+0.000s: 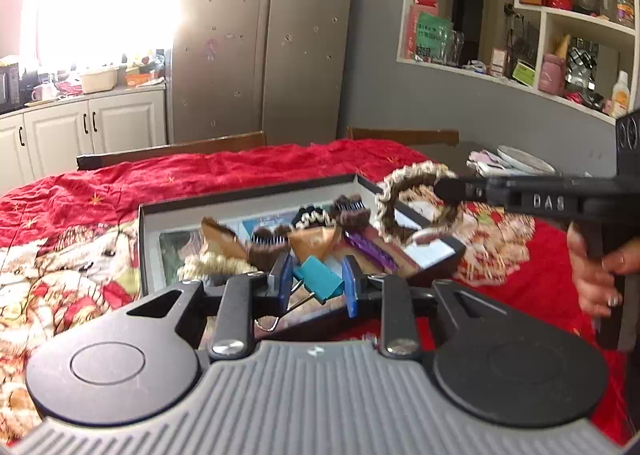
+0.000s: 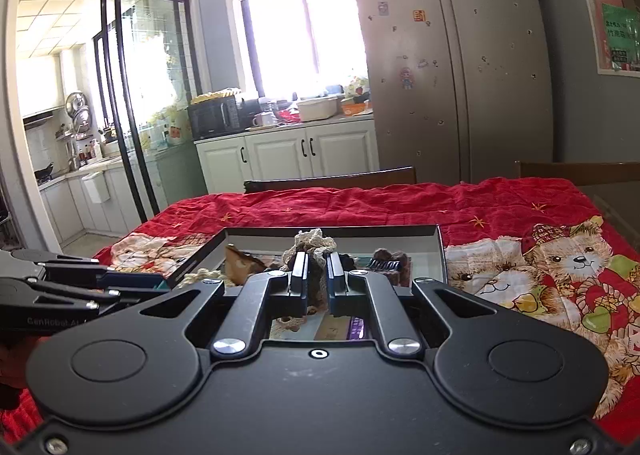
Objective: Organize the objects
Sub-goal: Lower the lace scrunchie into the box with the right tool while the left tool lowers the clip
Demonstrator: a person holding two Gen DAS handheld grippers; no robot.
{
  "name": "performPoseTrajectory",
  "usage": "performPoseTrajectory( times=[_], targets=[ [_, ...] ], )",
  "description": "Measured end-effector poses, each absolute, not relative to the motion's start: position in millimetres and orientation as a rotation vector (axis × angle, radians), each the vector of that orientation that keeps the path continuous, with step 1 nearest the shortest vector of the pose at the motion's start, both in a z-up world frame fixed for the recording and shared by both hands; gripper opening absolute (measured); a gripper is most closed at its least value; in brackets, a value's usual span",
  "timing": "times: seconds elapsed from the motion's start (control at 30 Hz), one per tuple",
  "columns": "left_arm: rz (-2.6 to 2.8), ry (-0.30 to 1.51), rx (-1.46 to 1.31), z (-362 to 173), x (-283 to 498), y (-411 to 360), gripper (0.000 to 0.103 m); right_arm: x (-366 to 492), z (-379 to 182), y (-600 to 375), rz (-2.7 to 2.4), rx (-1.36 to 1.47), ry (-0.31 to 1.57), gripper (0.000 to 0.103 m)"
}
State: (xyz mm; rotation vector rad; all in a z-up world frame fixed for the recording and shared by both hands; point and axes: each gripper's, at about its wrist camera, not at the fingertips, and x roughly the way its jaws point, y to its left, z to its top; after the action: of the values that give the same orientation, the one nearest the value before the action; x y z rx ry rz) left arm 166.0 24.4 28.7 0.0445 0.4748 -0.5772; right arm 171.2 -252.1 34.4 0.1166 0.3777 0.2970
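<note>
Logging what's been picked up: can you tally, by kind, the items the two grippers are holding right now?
teal binder clip: 1
cream crocheted scrunchie: 1
Total: 2

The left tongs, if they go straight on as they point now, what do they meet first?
Probably the hair accessories piled in the box, just beyond the teal binder clip that the left tongs hold; depth is unclear.

**Hidden and blurred parts of the scene**

The teal binder clip [image 1: 318, 279] is partly hidden behind the left gripper's [image 1: 316, 283] blue pads. The crocheted scrunchie [image 1: 416, 203] blurs with motion. The person's hand [image 1: 596, 275] is cut off by the right edge. The box's [image 2: 440, 251] contents are largely covered by the right gripper [image 2: 318, 275].
</note>
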Motion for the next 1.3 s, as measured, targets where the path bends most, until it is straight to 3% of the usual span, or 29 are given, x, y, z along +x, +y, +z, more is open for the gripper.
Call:
performPoseTrajectory(
  times=[1.3],
  targets=[
    [-0.368, 0.524, 0.115, -15.0, 247.1, -31.4, 0.031, 269.5, -34.3, -269.4, 0.203, 0.266, 0.524, 0.009]
  ],
)
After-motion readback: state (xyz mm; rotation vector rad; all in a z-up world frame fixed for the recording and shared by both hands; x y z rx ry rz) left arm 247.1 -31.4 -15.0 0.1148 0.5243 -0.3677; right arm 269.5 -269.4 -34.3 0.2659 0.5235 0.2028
